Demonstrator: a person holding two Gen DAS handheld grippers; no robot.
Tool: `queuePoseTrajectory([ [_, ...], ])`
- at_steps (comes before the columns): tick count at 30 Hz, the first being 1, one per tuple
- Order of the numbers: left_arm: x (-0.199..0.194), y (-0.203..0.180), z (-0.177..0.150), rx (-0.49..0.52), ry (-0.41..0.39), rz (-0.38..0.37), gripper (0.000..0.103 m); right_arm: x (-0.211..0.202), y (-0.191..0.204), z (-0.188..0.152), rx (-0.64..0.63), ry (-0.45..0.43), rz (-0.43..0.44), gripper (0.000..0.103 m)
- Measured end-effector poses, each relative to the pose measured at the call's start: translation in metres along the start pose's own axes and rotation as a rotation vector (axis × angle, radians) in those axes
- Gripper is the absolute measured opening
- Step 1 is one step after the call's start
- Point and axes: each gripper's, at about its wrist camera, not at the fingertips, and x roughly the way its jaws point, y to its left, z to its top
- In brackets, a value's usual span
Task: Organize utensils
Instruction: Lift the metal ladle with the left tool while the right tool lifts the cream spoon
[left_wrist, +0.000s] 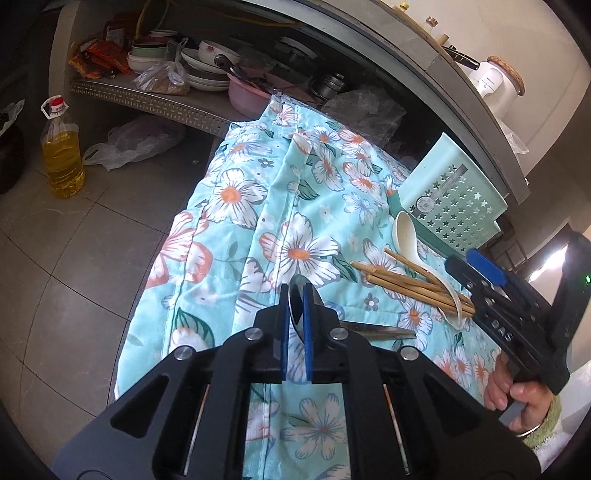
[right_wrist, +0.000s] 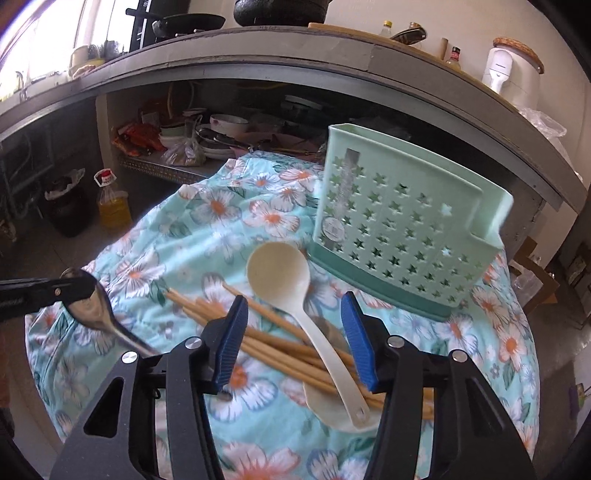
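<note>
My left tongs pinch the metal spoon by its bowl. My right tongs hang half-open above the chopsticks and cream ladle on the tabletop, near the green holder.

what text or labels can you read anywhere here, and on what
"DAS": raised letters on the right tool, seen from the left wrist view.
Round sticker on the green utensil holder: print too small to read.
Red-capped oil bottle: no legible label.
White appliance: faint brand mark, blurred.
</note>
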Motion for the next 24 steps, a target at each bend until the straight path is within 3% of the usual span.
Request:
queuePoseTrajectory([
  [6, -0.009, 0.006, -0.007, -0.03, -0.007, 0.021, 0.005, 0.061, 0.025, 0.027, 0.004, 0.126, 0.01, 0.036],
  [9, -0.01, 0.006, -0.009, -0.038, -0.008, 0.035, 0.005, 0.083, 0.041, 0.032, -0.048, 0.167, -0.038, 0.035],
  [13, -0.013, 0.005, -0.008, -0.033, -0.012, 0.043, 0.005, 0.099, 0.047, 0.032, -0.074, 0.201, -0.095, 0.022],
  [17, -0.017, 0.002, -0.009, -0.026, -0.024, 0.055, 0.005, 0.097, 0.047, 0.038, -0.064, 0.18, -0.09, 0.007],
  [24, -0.026, -0.006, -0.009, -0.024, -0.063, 0.068, 0.004, 0.066, 0.024, 0.047, 0.011, 0.11, 0.004, 0.004],
])
